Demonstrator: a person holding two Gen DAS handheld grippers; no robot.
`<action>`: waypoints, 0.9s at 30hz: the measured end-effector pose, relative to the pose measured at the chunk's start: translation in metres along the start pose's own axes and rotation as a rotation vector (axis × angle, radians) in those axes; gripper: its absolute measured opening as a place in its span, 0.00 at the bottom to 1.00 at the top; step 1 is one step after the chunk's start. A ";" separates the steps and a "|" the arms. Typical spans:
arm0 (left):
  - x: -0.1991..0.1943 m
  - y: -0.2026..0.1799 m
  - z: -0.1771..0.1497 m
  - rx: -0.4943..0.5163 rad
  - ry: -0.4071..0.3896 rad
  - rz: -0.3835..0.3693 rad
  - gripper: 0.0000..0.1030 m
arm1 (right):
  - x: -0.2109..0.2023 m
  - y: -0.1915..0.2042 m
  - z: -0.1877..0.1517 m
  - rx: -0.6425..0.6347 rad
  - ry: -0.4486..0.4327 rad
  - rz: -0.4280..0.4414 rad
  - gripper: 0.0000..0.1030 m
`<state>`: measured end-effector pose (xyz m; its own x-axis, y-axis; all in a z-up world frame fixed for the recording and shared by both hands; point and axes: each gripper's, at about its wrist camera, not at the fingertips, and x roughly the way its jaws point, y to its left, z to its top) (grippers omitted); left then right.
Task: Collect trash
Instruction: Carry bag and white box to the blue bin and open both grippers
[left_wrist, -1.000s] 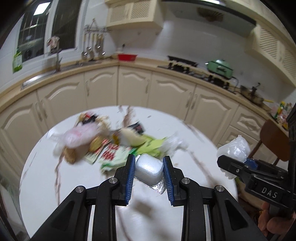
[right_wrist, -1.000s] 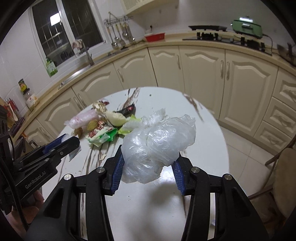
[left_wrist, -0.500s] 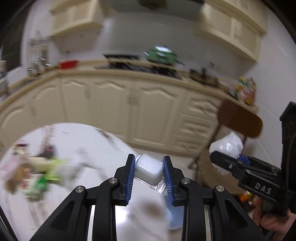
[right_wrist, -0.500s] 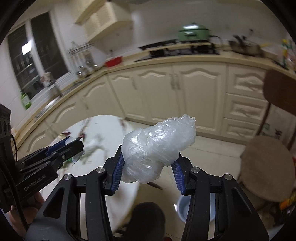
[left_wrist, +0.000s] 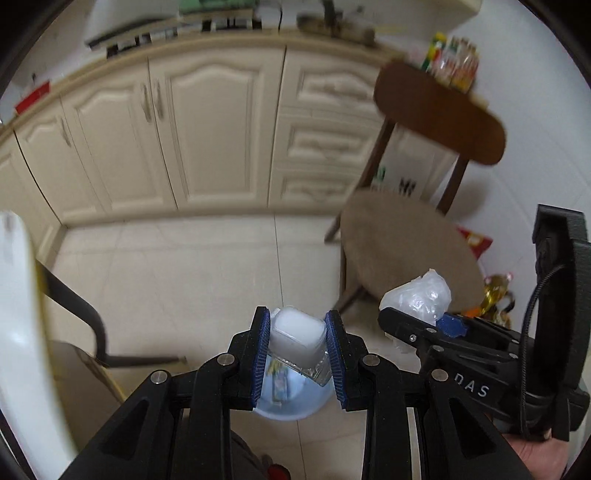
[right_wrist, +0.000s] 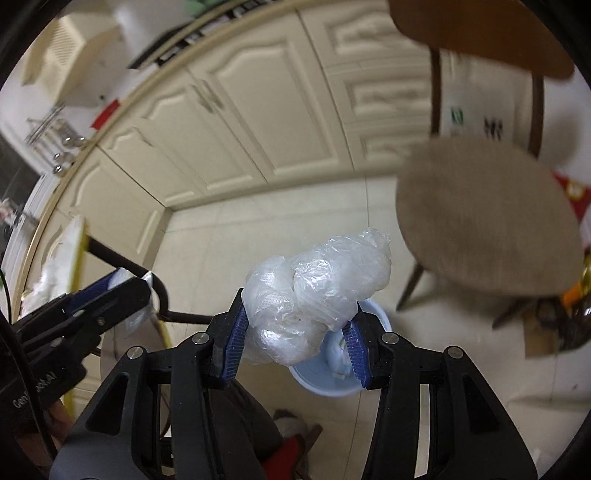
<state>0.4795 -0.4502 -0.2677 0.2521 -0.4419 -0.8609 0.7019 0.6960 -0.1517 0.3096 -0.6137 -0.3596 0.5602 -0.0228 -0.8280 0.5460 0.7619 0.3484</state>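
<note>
- Our left gripper (left_wrist: 298, 345) is closed on a small white cup (left_wrist: 295, 334). The blue pads press it from both sides, and some clear plastic hangs under it.
- Our right gripper (right_wrist: 297, 334) is closed on a crumpled bag (right_wrist: 317, 286) made of clear plastic. The bag bulges up and out between the pads.
- Both grippers point down at the tiled floor (left_wrist: 192, 273).
- A light blue bin (left_wrist: 291, 402) stands on the floor. In the left view it sits right under the cup. In the right view the bin (right_wrist: 325, 376) is under the bag and a bit to the right.
- We can see some trash already in the bin, but it is too blurry to tell what it is.
- A brown chair (left_wrist: 410, 243) with a round seat stands near the bin, on its right.
- Cream cupboards (left_wrist: 207, 125) run along the far side of the floor.
- The white table edge (left_wrist: 22, 332) shows at the left of the left view.
- In the left view, the right gripper with its bag is just beside the left one.
</note>
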 end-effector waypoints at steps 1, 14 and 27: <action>0.011 -0.003 0.003 -0.007 0.025 0.000 0.25 | 0.009 -0.008 -0.003 0.014 0.017 0.001 0.44; 0.123 0.010 0.055 -0.062 0.212 0.058 0.30 | 0.094 -0.053 -0.013 0.104 0.159 0.056 0.47; 0.104 -0.001 0.046 -0.056 0.137 0.134 0.78 | 0.101 -0.075 -0.022 0.228 0.169 0.008 1.00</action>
<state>0.5358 -0.5224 -0.3348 0.2453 -0.2646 -0.9326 0.6291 0.7754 -0.0546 0.3115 -0.6587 -0.4787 0.4635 0.1055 -0.8798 0.6790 0.5956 0.4292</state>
